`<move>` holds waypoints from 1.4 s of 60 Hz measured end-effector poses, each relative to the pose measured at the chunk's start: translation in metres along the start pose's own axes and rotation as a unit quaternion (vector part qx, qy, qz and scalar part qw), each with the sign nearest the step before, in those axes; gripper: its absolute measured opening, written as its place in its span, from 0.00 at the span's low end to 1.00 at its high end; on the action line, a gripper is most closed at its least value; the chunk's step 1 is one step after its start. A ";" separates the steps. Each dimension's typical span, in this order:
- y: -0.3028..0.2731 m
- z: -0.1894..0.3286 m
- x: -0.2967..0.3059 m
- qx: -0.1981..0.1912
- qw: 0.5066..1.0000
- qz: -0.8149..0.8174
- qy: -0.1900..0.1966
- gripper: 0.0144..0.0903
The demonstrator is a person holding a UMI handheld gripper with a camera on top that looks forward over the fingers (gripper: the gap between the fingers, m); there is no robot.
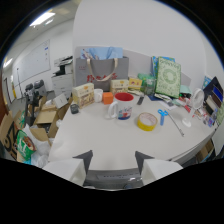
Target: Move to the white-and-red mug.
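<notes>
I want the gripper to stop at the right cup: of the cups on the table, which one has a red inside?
The white-and-red mug, standing beyond the open gripper beside the yellow tape roll. The small orange cup behind it is orange all over.

Mug point(121, 106): white body, red interior and rim, dark printed marking on the side. Tape roll point(147, 121): yellow. Scissors point(162, 116): blue handles. Small cup point(107, 97): orange. Paper bag point(101, 72): grey with red lettering. Upright box point(168, 77): green with a pale ornamental pattern. Table point(95, 135): white. Gripper point(114, 161) fingers: dark grey, white beneath.
</notes>
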 end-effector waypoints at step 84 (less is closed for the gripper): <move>-0.083 0.181 0.045 -0.011 0.998 -0.033 -0.054 0.91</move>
